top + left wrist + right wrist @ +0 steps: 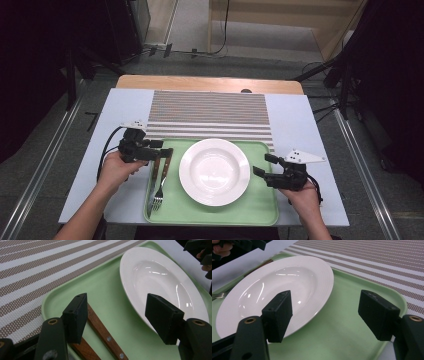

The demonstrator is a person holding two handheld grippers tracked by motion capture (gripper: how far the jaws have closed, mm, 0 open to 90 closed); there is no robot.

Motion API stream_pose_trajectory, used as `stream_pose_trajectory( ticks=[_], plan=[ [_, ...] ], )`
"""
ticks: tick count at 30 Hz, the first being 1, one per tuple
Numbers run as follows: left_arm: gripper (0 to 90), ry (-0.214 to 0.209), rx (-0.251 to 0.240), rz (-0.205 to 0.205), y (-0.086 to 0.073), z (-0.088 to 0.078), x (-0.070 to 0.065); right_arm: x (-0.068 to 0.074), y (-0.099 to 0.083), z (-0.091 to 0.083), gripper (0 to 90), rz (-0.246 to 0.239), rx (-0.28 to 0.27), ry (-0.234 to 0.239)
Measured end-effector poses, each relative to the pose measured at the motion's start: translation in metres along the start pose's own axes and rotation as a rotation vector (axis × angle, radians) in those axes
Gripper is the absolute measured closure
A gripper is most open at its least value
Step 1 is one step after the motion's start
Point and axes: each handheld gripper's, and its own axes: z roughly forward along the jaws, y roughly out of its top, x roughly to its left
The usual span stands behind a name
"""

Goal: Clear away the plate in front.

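Grey floor and dark stands ring a pale table (300,125) where a striped mat (210,112) lies behind a green tray (260,210). On the tray sits a white plate (214,171), dead centre, with a fork (158,192) and a second wooden-handled piece of cutlery (154,172) lying side by side along the tray's left edge.

Both hands are in now. The left gripper (162,146) hovers over those wooden handles, jaws spread wide and holding nothing. The right gripper (264,165) waits just off the plate's right rim, also gaping and empty.

That plate looks like glazed ceramic: stiff, fairly heavy, slick and breakable. I'd pinch it at the flat rim, one jaw above and one beneath, and lift level.

The left gripper view brings out the rivets in the handles (107,336), which the high view can't resolve. The right gripper view shows the plate's ribbed rim (325,287) raised off the tray floor, room for a jaw to slip under. From above comes the overall layout.
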Motion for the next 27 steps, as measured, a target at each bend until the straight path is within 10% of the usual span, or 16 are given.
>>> stream_pose_trajectory(
  ticks=[27],
  plan=[
    [34.9,0.059,-0.014,0.011,-0.049,-0.028,0.001,0.000,0.002,0.004,26.6,-0.008,0.003,0.012]
  ],
)
